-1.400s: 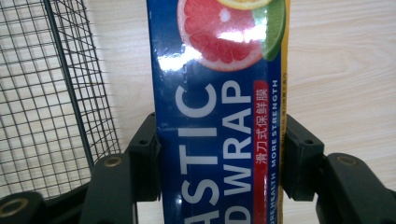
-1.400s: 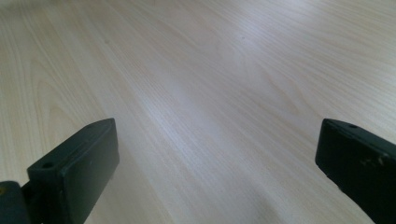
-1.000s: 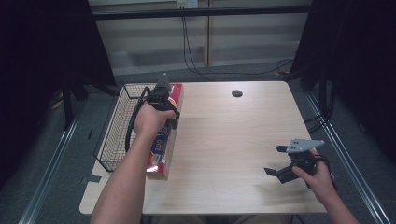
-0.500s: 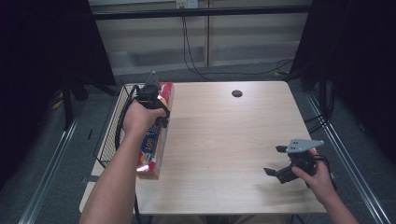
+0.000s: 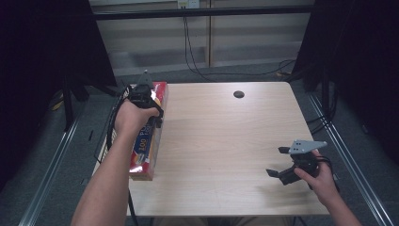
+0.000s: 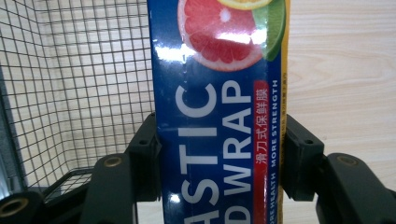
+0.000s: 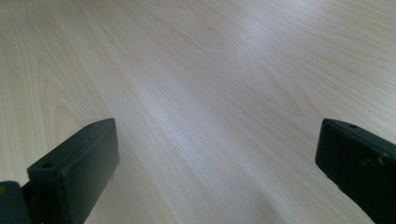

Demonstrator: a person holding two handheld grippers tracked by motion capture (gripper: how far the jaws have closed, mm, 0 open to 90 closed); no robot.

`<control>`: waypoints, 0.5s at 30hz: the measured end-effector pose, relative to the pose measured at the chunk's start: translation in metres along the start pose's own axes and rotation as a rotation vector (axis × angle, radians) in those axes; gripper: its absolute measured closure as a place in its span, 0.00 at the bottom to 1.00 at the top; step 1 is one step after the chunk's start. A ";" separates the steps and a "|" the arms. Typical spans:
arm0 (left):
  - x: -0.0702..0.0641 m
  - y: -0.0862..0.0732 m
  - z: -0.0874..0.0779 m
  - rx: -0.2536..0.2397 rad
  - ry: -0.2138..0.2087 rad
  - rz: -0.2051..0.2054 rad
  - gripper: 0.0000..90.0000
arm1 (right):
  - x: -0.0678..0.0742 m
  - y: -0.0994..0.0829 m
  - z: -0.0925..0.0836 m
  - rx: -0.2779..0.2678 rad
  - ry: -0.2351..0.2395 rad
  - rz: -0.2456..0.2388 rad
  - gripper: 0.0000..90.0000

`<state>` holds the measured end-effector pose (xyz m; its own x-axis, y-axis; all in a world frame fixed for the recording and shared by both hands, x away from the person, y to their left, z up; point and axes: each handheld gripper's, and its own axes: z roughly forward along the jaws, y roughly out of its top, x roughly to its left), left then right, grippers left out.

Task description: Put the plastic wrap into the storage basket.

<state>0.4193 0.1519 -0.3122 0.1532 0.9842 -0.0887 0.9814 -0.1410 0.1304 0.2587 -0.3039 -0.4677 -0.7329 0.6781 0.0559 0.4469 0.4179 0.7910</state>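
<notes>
Blue plastic wrap box (image 6: 219, 116) (grapefruit picture, white lettering)

place: recording lab or test booth | evidence: bare wood-grain counter (image 5: 221, 141) standing alone on grey carpet floor (image 5: 56, 155) | black curtains (image 5: 42, 56) both sides | cables (image 5: 197, 52) hanging from wall socket (image 5: 187, 4)
</notes>
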 end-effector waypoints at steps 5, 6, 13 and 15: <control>0.006 -0.002 0.000 -0.008 -0.001 -0.019 0.48 | 0.000 0.000 0.000 -0.001 -0.005 -0.001 0.00; 0.007 -0.002 0.000 -0.002 -0.001 -0.015 0.48 | 0.000 0.000 0.000 0.000 -0.005 -0.001 0.00; 0.014 -0.003 -0.001 -0.005 0.003 -0.030 0.48 | 0.000 0.000 0.000 0.002 -0.002 -0.004 0.00; 0.016 -0.003 -0.001 -0.007 0.011 -0.024 0.48 | 0.001 0.000 0.001 0.005 0.003 -0.010 0.00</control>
<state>0.4189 0.1680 -0.3131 0.1281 0.9884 -0.0812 0.9840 -0.1164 0.1350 0.2587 -0.3032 -0.4678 -0.7385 0.6724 0.0498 0.4423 0.4273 0.7885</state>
